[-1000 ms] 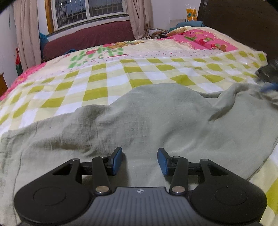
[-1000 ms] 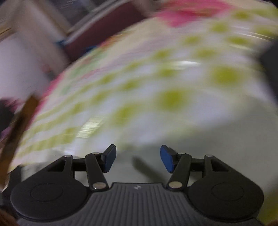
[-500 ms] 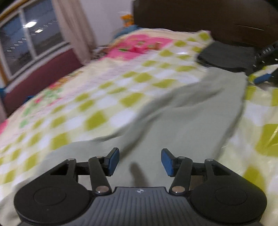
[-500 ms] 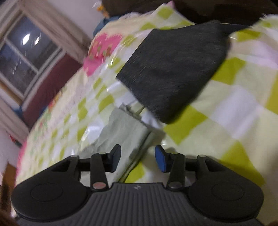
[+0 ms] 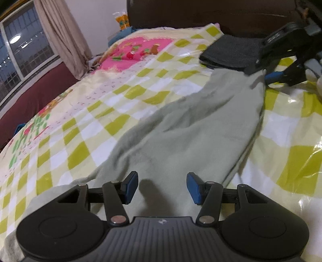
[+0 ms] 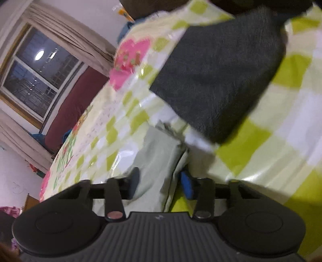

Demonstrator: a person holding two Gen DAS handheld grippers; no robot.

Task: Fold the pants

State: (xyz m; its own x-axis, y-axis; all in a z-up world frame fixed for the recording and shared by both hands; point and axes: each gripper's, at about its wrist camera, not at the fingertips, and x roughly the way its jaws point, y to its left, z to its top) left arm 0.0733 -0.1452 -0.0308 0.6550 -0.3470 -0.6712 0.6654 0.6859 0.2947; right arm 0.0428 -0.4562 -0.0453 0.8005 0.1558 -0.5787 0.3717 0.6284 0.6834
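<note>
Pale grey-green pants (image 5: 191, 129) lie stretched out on a bed with a yellow-green checked cover (image 5: 96, 112). My left gripper (image 5: 162, 188) is open and hovers low over the near part of the pants, nothing between its blue pads. My right gripper (image 6: 160, 182) is open at the far end of the pants (image 6: 159, 153), with the fabric's edge lying between its pads. It also shows in the left wrist view (image 5: 281, 66) at the upper right, at the pants' far corner.
A folded dark grey garment (image 5: 229, 52) lies just beyond the pants' far end near the dark headboard (image 5: 211, 14); it also shows in the right wrist view (image 6: 217, 80). A window (image 5: 24, 46) with curtains stands at the left.
My left gripper has swung round to look along the pants toward the headboard. My right gripper has moved closer over the pants' far edge, so the fabric now lies between its pads.
</note>
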